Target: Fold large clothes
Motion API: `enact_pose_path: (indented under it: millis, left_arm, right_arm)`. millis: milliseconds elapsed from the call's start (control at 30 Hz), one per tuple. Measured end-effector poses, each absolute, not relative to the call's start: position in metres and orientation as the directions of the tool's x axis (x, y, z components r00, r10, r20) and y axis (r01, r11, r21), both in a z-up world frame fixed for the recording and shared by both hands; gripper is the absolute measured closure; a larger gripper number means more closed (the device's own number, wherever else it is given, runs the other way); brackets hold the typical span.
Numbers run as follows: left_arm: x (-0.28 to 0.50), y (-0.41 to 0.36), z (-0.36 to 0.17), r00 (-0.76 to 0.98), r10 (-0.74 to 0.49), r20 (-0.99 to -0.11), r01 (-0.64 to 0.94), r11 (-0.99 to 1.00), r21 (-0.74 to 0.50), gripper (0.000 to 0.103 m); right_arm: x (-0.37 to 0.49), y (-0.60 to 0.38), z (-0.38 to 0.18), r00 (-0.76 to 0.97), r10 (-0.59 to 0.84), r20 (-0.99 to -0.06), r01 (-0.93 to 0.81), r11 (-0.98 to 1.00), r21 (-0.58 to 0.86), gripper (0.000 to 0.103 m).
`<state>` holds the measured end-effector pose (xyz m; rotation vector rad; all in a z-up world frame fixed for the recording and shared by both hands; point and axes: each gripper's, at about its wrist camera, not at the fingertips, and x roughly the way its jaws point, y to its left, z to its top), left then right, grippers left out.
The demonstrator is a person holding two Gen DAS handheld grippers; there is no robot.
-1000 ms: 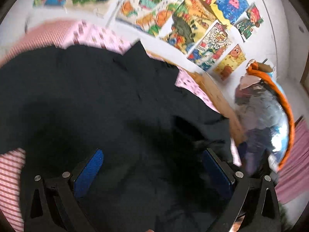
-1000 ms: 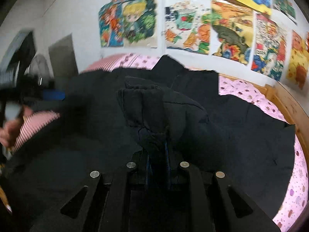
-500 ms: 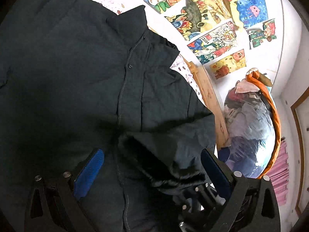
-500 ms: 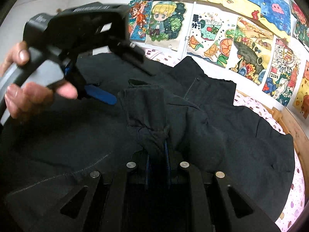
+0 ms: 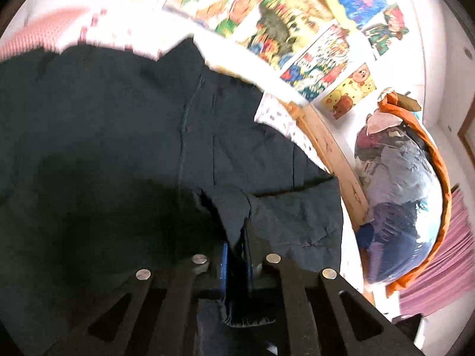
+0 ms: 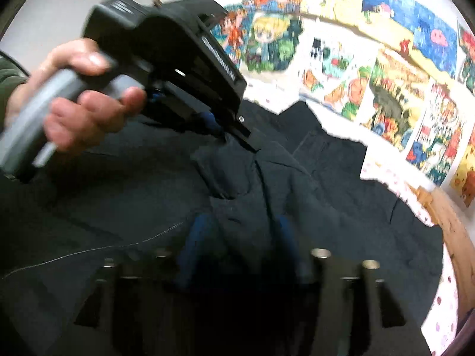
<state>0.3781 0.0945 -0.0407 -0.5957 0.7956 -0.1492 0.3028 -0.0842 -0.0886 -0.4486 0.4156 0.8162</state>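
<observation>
A large black jacket [image 5: 124,136] lies spread over a pink bed; it also fills the right wrist view [image 6: 341,184]. My left gripper [image 5: 236,246] is shut on a bunched fold of the jacket's sleeve [image 5: 234,207]. In the right wrist view the left gripper [image 6: 231,130] pinches the same fold from above, held by a hand. My right gripper [image 6: 237,237] has its blue pads [image 6: 193,237] parted, with the sleeve cloth lying loosely between them; this view is blurred.
Pink dotted bedding [image 5: 282,118] and a wooden bed rail [image 5: 332,154] edge the jacket on the right. A full bag of clothes with an orange rim [image 5: 409,184] stands beyond the rail. Cartoon posters [image 6: 386,83] cover the wall.
My left gripper has closed on the sleeve fold that the right gripper held. My right gripper's jaws have parted and let go of that fold.
</observation>
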Motion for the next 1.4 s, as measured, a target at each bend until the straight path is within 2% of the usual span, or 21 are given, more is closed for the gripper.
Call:
enact_pose_path:
  millis: [133, 267, 367, 500, 633, 733, 900, 1033, 1200, 1233, 1267, 1333, 1400]
  left_arm:
    - [0.363, 0.108, -0.011, 0.763, -0.221, -0.608, -0.109, 0.883, -0.457, 0.095]
    - [0.344, 0.134, 0.013, 0.808, -0.083, -0.584, -0.163, 0.920, -0.355, 0.095]
    - [0.334, 0.150, 0.023, 0.822, 0.030, -0.569, -0.221, 0.937, -0.269, 0.095]
    - [0.330, 0.166, 0.024, 0.798, 0.143, -0.585, -0.293, 0.941, -0.169, 0.095]
    - [0.343, 0.171, 0.000, 0.711, 0.193, -0.677, -0.345, 0.934, -0.095, 0.095]
    - [0.353, 0.173, -0.023, 0.649, 0.213, -0.730, -0.366, 0.929, -0.054, 0.095]
    - [0.363, 0.177, -0.056, 0.575, 0.260, -0.776, -0.374, 0.927, 0.033, 0.094]
    - [0.362, 0.188, -0.069, 0.559, 0.217, -0.800, -0.375, 0.927, -0.011, 0.091]
    - [0.344, 0.206, -0.067, 0.584, 0.168, -0.794, -0.420, 0.900, -0.118, 0.072]
    - [0.338, 0.211, -0.067, 0.584, 0.155, -0.797, -0.433, 0.890, -0.143, 0.061]
    - [0.333, 0.215, -0.067, 0.584, 0.145, -0.798, -0.444, 0.880, -0.165, 0.045]
    - [0.316, 0.228, -0.064, 0.605, 0.133, -0.785, -0.482, 0.846, -0.229, 0.030]
    - [0.298, 0.240, -0.059, 0.633, 0.133, -0.763, -0.513, 0.810, -0.284, 0.029]
  right_arm:
    - [0.306, -0.111, -0.076, 0.667, 0.582, -0.465, -0.724, 0.654, -0.220, 0.044]
    - [0.339, -0.141, -0.064, 0.756, 0.488, -0.436, -0.607, 0.772, -0.188, 0.043]
    - [0.372, -0.159, -0.063, 0.778, 0.411, -0.475, -0.526, 0.840, -0.136, 0.043]
    - [0.431, -0.170, -0.080, 0.710, 0.379, -0.593, -0.480, 0.877, -0.013, 0.043]
    - [0.479, -0.161, -0.114, 0.603, 0.333, -0.725, -0.459, 0.888, 0.026, 0.043]
    - [0.486, -0.148, -0.139, 0.539, 0.281, -0.794, -0.462, 0.887, 0.000, 0.043]
    - [0.486, -0.126, -0.164, 0.517, 0.199, -0.833, -0.484, 0.870, -0.092, 0.043]
    - [0.481, -0.119, -0.174, 0.531, 0.164, -0.832, -0.489, 0.860, -0.142, 0.039]
    - [0.480, -0.116, -0.170, 0.558, 0.158, -0.815, -0.482, 0.861, -0.162, 0.034]
    - [0.476, -0.116, -0.166, 0.574, 0.164, -0.802, -0.480, 0.861, -0.167, 0.034]
    - [0.470, -0.115, -0.162, 0.591, 0.181, -0.786, -0.488, 0.856, -0.170, 0.034]
    - [0.457, -0.110, -0.152, 0.622, 0.225, -0.750, -0.518, 0.836, -0.179, 0.034]
    - [0.445, -0.098, -0.137, 0.656, 0.285, -0.699, -0.564, 0.801, -0.203, 0.034]
